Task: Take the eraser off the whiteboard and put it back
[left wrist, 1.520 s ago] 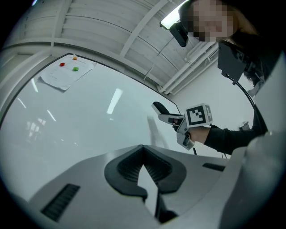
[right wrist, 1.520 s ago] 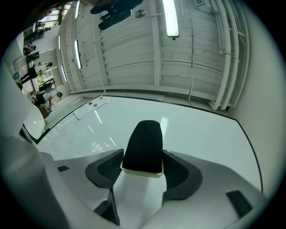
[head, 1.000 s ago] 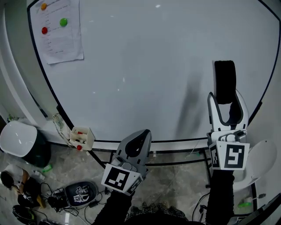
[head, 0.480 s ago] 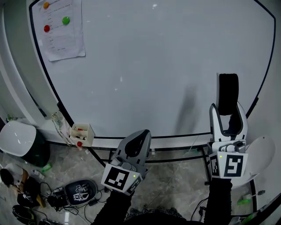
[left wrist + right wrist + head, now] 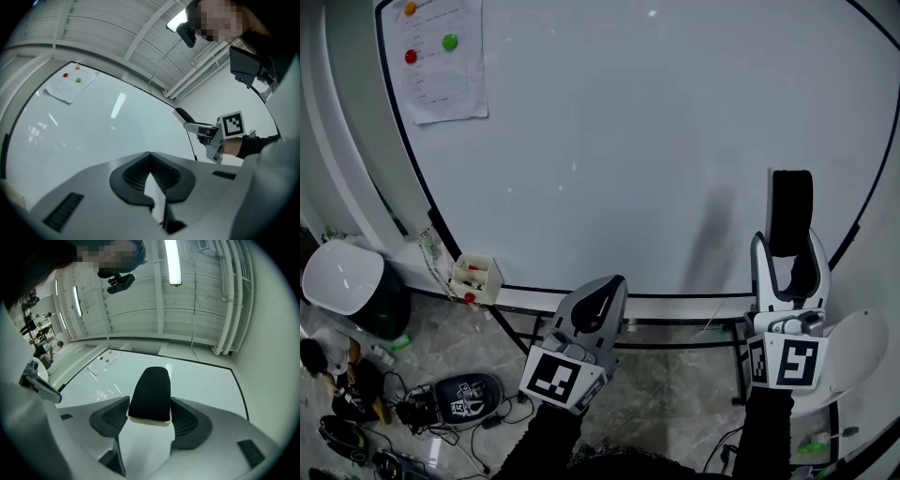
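The eraser (image 5: 790,211), black felt on a white base, stands on end between the jaws of my right gripper (image 5: 791,255), which is shut on it. It hangs in front of the whiteboard (image 5: 628,141) near the board's lower right edge; I cannot tell whether it touches the board. In the right gripper view the eraser (image 5: 151,393) fills the gap between the dark ribbed pads (image 5: 112,418). My left gripper (image 5: 598,302) is lower, at the board's bottom rail, shut with nothing in it. From the left gripper view the eraser (image 5: 183,114) shows at the right.
A sheet of paper (image 5: 441,61) with coloured magnets hangs at the board's upper left. A small white box (image 5: 476,277) of markers sits at the lower left rail. On the floor are a white-lidded bin (image 5: 342,286), cables and a dark bag (image 5: 467,398).
My right gripper has come down a little along the board's right side with the eraser still in it. The left gripper has stayed where it was.
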`<state>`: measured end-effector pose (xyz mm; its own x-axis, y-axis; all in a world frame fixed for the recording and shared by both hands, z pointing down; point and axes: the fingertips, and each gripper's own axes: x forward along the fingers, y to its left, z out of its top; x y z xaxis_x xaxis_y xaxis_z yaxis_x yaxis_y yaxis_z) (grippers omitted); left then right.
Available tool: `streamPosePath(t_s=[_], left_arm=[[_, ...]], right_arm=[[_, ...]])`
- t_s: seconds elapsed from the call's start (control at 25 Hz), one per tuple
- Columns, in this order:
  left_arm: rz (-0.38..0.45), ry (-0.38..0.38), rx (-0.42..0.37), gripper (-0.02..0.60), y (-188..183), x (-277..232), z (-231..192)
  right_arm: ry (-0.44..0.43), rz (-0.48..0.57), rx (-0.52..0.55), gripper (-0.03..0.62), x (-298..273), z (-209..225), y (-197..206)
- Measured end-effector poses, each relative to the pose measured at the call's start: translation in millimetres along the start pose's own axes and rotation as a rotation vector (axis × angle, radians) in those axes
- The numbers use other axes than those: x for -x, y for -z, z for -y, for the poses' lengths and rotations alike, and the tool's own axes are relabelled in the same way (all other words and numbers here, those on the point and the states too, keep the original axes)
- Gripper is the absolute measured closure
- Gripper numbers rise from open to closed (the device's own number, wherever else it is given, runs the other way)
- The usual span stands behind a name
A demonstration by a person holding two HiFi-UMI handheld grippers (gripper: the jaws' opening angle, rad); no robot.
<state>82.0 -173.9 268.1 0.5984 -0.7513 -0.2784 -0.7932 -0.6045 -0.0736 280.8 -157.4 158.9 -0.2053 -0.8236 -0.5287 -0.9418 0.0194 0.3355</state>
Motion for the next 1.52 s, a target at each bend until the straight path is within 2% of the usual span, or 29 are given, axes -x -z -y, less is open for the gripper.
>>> streamPosePath(t_s=[0.52,0.72,0.84,1.2,1.52], left_arm=[[-0.029,-0.017,-0.078,0.577,-1.9,0.4,21.3],[0.002,-0.06,-0.04,0.576,-7.6,6.2,21.1],[0.0,-0.075,-0.044,0.575,-6.8,7.9,24.7],[-0.03,-0.158,-0.058,0.576,-3.4,22.3,30.7],[-0.084,-0.3,-0.081,0.575,3.1,68.8,4.2]], right_arm=[[-0.049,0.012,-0.031,0.313,2.2,6.1,10.0],[-0.062,0.021,-0.035,0.313,5.5,8.4,6.3],[-0.068,0.018,-0.036,0.313,7.4,11.1,7.8],[-0.129,0.032,-0.076,0.313,7.1,6.6,11.7],[-0.237,0.089,-0.137,0.313,-12.9,-39.1,5.8]])
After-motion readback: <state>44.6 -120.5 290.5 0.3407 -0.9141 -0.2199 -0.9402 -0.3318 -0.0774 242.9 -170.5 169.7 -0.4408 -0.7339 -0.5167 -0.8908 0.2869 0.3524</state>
